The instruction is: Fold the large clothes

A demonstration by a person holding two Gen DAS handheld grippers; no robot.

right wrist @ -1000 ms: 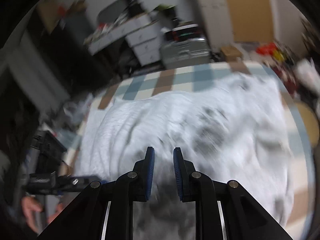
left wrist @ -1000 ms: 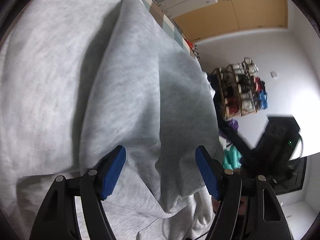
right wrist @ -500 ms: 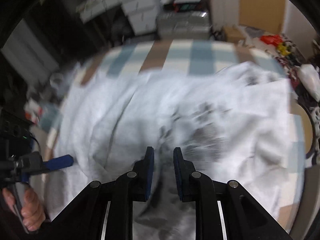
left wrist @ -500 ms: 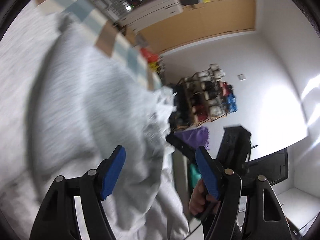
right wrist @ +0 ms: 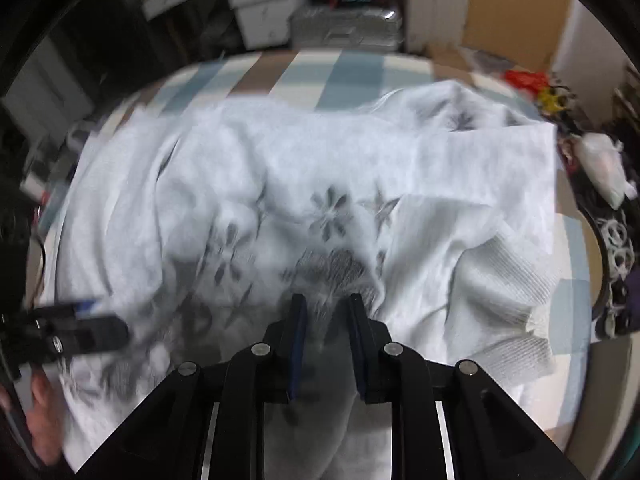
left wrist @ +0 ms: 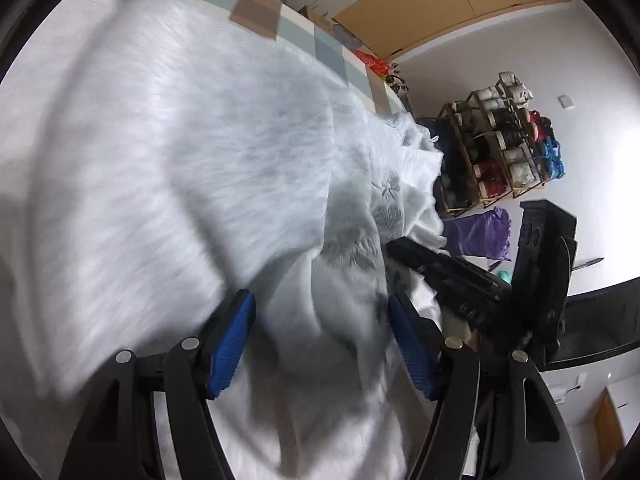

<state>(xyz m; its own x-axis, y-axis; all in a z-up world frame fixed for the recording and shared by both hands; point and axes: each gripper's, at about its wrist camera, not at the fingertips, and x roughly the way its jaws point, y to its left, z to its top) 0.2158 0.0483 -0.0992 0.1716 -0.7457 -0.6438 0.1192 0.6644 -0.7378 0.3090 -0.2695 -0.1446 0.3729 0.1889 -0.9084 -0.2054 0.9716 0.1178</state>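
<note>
A large pale grey garment (left wrist: 180, 152) with a darker flower print lies rumpled over a checked bed. My left gripper (left wrist: 320, 320) hovers at its near edge with the blue pads wide apart and closing. Loose cloth lies between them, and neither pad presses on it. In the right wrist view the garment (right wrist: 320, 160) fills the middle, a ribbed cuff at the right. My right gripper (right wrist: 327, 308) is shut on a pinched fold of the garment, with wrinkles running into the jaws. The left gripper (right wrist: 80, 328) shows at the left edge above a hand (right wrist: 44, 396). The right gripper (left wrist: 440, 268) appears beside the cloth's edge.
The checked blue, tan and white bedcover (right wrist: 344, 72) shows beyond the garment. White drawers (right wrist: 260, 16) and clutter stand behind the bed. A wire rack of shoes (left wrist: 500, 148) and a purple bag (left wrist: 480, 236) stand against the white wall. A wooden door (left wrist: 440, 4) is farther back.
The left gripper has swung across the garment, bringing the printed edge and the right gripper into view. The right gripper has sunk and tilted down toward the garment, keeping its narrow gap.
</note>
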